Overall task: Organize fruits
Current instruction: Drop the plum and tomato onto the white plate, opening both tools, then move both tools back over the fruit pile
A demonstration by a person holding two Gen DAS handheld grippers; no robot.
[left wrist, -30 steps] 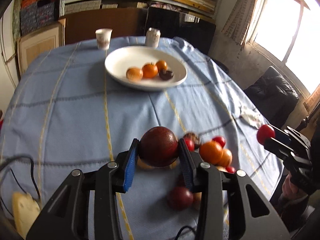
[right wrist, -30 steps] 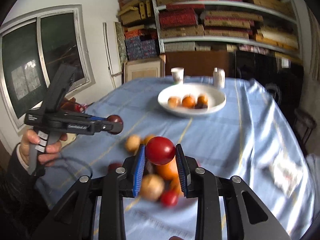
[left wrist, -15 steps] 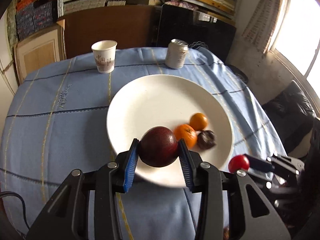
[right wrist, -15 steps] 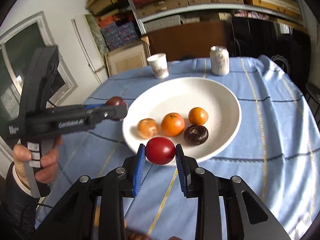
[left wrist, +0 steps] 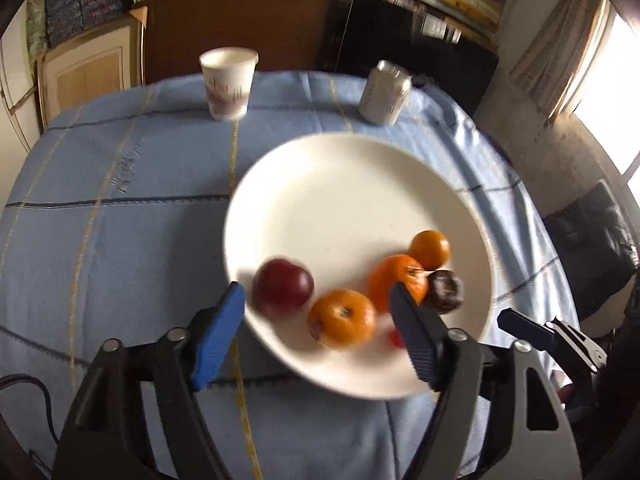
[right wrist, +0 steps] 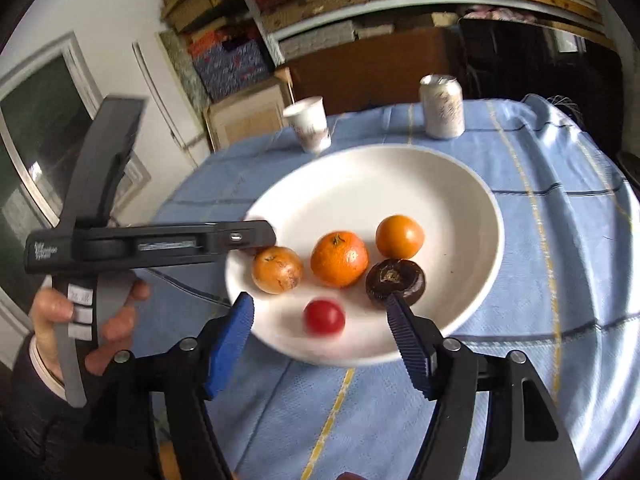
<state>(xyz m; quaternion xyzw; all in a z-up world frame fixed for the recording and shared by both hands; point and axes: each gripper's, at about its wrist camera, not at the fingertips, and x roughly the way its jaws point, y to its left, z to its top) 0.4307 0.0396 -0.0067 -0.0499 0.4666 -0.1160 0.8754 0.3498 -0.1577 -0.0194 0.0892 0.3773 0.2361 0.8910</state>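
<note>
A white plate [left wrist: 340, 184] on the blue tablecloth holds three orange fruits and a dark brown one [left wrist: 445, 291]. My left gripper [left wrist: 316, 296] hovers over its near rim. Its jaws are opening, and the dark red fruit [left wrist: 282, 287] lies blurred on the plate, free of the pads. In the right wrist view my right gripper [right wrist: 320, 306] is also opening above the plate [right wrist: 440, 184]. The small red fruit [right wrist: 324, 316] rests on the plate, touching neither pad. The left gripper [right wrist: 256, 236], held in a hand [right wrist: 116, 320], reaches in from the left.
A paper cup [left wrist: 229, 82] and a drinks can [left wrist: 385, 92] stand behind the plate near the table's far edge. A dark chair [left wrist: 592, 240] sits beyond the right edge. A black cable [left wrist: 24, 384] lies at the near left. Shelves fill the back wall.
Both grippers carried their fruits from the loose pile to the plate, then opened. The dark red fruit and the small red fruit dropped onto the plate.
</note>
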